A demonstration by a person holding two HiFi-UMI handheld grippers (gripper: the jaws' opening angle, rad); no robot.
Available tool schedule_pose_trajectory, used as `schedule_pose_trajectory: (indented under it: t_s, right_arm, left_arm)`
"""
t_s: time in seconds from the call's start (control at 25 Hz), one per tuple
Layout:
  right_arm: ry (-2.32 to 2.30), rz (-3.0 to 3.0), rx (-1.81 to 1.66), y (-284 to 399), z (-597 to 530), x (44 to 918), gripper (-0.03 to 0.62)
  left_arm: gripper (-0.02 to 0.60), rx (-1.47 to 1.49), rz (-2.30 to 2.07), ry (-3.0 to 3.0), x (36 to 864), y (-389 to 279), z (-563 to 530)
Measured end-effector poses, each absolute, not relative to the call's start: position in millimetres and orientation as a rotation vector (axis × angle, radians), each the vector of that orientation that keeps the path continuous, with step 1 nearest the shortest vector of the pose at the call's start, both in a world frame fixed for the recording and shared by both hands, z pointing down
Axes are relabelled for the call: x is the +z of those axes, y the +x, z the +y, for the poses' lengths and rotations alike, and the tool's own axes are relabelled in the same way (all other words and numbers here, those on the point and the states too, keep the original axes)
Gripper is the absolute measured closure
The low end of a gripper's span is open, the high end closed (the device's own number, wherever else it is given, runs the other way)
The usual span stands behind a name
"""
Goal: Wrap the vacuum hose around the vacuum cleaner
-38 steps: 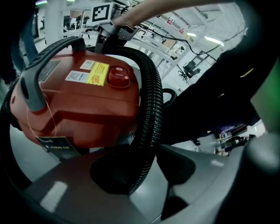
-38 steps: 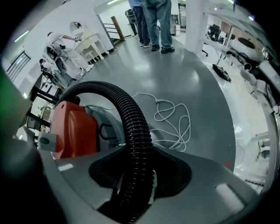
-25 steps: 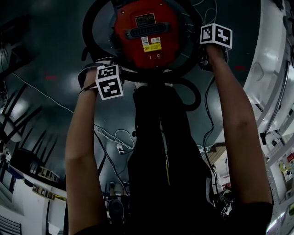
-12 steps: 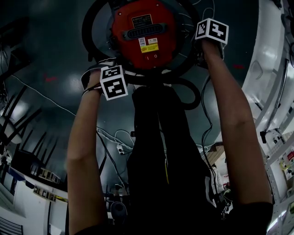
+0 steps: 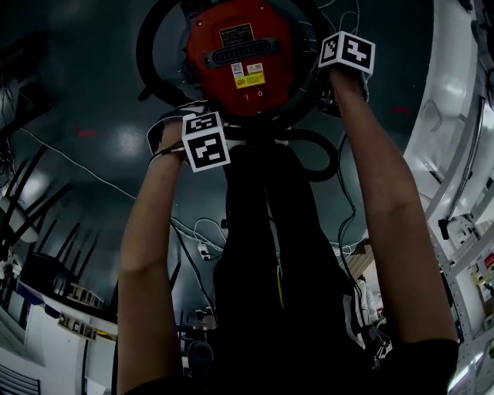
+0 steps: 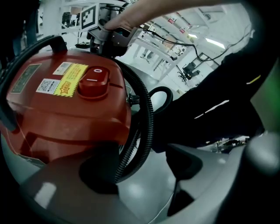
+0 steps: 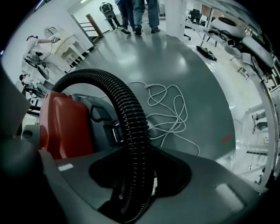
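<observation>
The red vacuum cleaner (image 5: 239, 54) stands on the floor at the top of the head view, with the black ribbed vacuum hose (image 5: 150, 46) looped round it. My left gripper (image 5: 197, 116) is at its near left side. In the left gripper view the gripper (image 6: 140, 168) is open; the hose (image 6: 146, 113) runs down beside the left pad (image 6: 98, 168) and the right pad stands apart from it. My right gripper (image 5: 340, 77) is at the vacuum's right side. In the right gripper view it (image 7: 140, 175) is shut on the hose (image 7: 127, 109), which arches up over the red body (image 7: 65, 124).
A loose white power cord (image 7: 168, 109) lies on the grey floor beyond the vacuum. The person's black trousers (image 5: 270, 270) fill the middle of the head view. White benches and equipment (image 5: 463, 154) line the right. Several people's legs (image 7: 135, 13) stand far off.
My left gripper has moved to the right along the vacuum's near side. My right gripper has moved a little left and up, still with the hose in it.
</observation>
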State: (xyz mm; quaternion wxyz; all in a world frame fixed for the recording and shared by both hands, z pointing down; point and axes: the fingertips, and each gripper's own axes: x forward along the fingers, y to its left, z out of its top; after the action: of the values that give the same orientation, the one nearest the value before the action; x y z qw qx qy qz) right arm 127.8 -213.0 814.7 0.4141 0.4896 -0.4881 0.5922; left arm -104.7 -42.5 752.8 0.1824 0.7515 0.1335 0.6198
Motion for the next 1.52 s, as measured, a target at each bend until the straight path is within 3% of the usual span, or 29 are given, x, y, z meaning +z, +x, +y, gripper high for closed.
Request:
schedule_pose_trajectory:
  t_s: [0.68,1.04,1.4,1.52]
  right_arm:
    - [1.177,-1.273,1.310,121.4,-198.7,811.4,0.416]
    - [1.114,-1.290,1.154,119.6,-188.3,807.9,0.401]
    - [1.071,-1.337,0.999,117.8,-186.7,799.4,0.380]
    - [0.999,-1.403,0.824,112.2,-190.9,794.8,0.356]
  left_arm:
    - [0.346,1.403,-0.211,2.136,718.1,-100.4,-115.3]
    - [0.386,1.397,-0.442,2.136,706.6,-101.4,-138.7]
    - [0.406,1.204,-0.660,2.140,687.5,-83.3,-177.6]
    - [0.498,1.191,-0.686,2.155,686.8,-77.7,-181.3]
